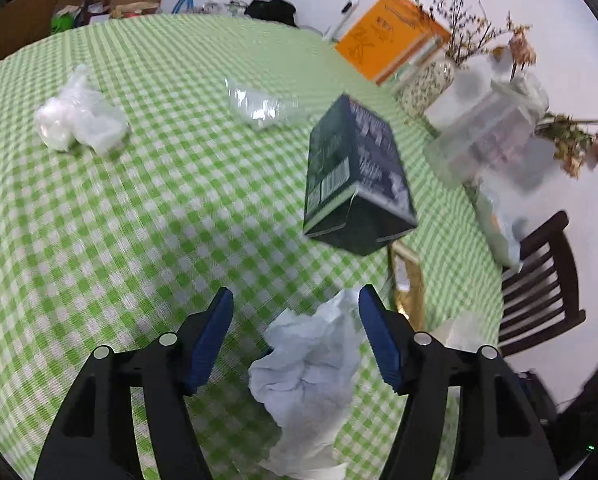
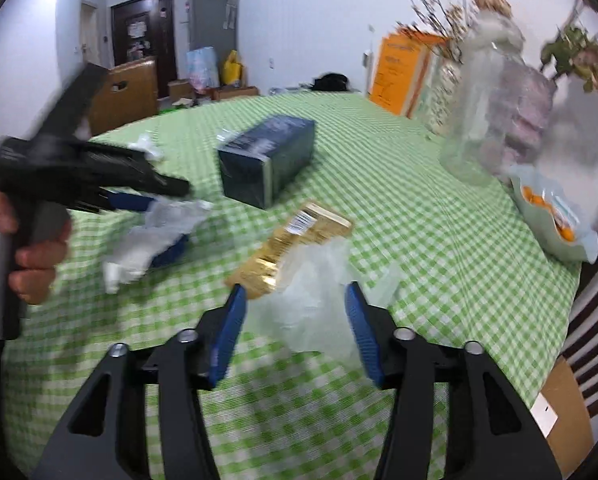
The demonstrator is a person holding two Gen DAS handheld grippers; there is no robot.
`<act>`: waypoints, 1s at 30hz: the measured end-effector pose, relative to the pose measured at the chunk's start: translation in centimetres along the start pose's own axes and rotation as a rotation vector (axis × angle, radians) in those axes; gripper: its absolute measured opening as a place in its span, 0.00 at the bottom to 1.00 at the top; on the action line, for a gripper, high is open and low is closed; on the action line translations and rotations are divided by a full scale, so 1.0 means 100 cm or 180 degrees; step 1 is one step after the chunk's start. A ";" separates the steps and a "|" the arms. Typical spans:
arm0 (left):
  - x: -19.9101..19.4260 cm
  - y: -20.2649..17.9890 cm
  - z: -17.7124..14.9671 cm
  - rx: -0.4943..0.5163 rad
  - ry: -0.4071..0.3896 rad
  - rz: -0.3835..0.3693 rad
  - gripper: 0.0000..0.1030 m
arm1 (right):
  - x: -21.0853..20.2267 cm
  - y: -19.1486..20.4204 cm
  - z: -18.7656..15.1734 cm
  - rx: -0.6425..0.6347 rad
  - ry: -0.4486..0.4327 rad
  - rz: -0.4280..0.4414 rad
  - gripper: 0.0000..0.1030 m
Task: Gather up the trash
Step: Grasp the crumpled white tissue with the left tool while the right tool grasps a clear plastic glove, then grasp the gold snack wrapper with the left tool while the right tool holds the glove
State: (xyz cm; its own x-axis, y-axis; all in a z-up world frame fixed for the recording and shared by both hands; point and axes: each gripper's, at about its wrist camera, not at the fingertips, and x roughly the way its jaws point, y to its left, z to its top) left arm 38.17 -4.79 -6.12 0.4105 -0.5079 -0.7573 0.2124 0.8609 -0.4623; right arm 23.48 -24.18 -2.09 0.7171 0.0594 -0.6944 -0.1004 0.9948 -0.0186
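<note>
Between the blue pads of the left gripper [image 1: 295, 300], on the green checked tablecloth [image 1: 139, 208]: crumpled white tissue [image 1: 307, 372], lying nearer the right-hand pad, apparently brushing its inner face, with a clear gap to the left-hand pad. Jaws spread wide, nothing clamped. Seen from the right wrist view, same tissue [image 2: 151, 236] under the tips of the left gripper [image 2: 167, 200], held in a bare hand [image 2: 23, 248], heavily blurred. Between the pads of the right gripper [image 2: 295, 300], also spread wide and clamping nothing: crinkled clear plastic wrap [image 2: 319, 300], resting on the cloth, filling most of the gap, contact with either pad not discernible. Touching the wrap's far-left edge, a gold foil packet [image 2: 295, 240], lying flat and angled away, its near end just beside the left-hand pad. Farther out, near the table's middle, a dark box [image 1: 355, 176] lying on its side. Beyond that, a clear plastic piece [image 1: 259, 104] and, well apart to the left, a bundle of white tissue and plastic [image 1: 79, 116]. Along the right edge of the table: clear glass jar [image 1: 487, 132], dried flowers [image 1: 475, 28], orange books [image 1: 391, 36], a bag with orange contents [image 2: 555, 212]. Past the table edge, a dark wooden chair [image 1: 543, 280].
</note>
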 end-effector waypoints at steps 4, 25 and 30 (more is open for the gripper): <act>-0.020 -0.021 0.001 0.0196 -0.0159 -0.0049 0.60 | 0.021 -0.006 -0.010 0.0088 0.0235 0.0021 0.16; 0.064 -0.162 -0.055 0.1389 0.0173 0.0769 0.61 | -0.095 -0.078 -0.030 0.0516 -0.0485 -0.0128 0.03; 0.053 -0.173 -0.080 0.1691 0.0306 0.0631 0.61 | -0.112 -0.103 -0.054 0.0687 -0.0549 -0.0146 0.03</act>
State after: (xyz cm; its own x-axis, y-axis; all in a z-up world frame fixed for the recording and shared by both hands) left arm 29.63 -22.61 -5.84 0.4107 -0.3144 -0.8559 0.5662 0.8237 -0.0309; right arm 12.76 -35.52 1.97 0.8262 0.0087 -0.5633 0.0708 0.9903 0.1192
